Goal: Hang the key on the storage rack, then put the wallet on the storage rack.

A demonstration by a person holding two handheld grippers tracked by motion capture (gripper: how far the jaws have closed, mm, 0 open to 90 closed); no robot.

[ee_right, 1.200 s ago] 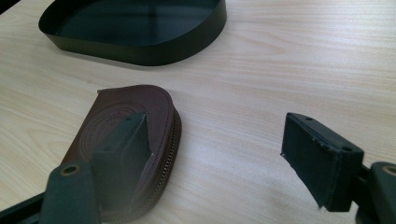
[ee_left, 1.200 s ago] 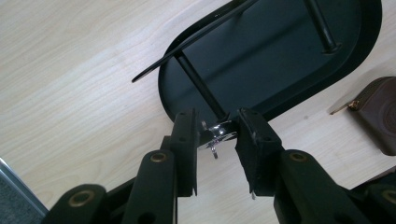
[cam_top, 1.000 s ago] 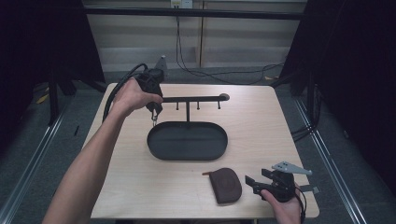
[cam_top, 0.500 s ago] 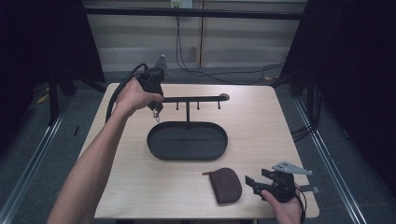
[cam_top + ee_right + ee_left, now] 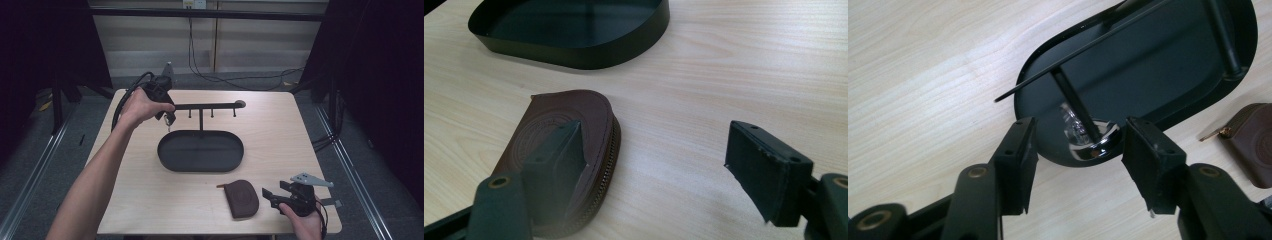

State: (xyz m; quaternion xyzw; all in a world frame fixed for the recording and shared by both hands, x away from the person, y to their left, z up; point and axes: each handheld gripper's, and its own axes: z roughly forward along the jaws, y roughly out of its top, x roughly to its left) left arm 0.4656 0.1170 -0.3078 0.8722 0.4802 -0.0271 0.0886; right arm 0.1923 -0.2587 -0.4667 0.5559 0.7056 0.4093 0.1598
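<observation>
Left tool (image 5: 1081,126) is at the rack's (image 5: 210,106) left peg, toward the bench's far-left corner. Its jaws have just been opening and stand apart, with the keys (image 5: 1075,132) hanging free between them. Back straight off, no snagging. Right tool (image 5: 654,145) is apart beside the pouch (image 5: 559,145), at the near-right edge.

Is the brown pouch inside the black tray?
No, the brown zip pouch lies flat on the wooden table, outside the black oval tray and nearer the person.
</observation>
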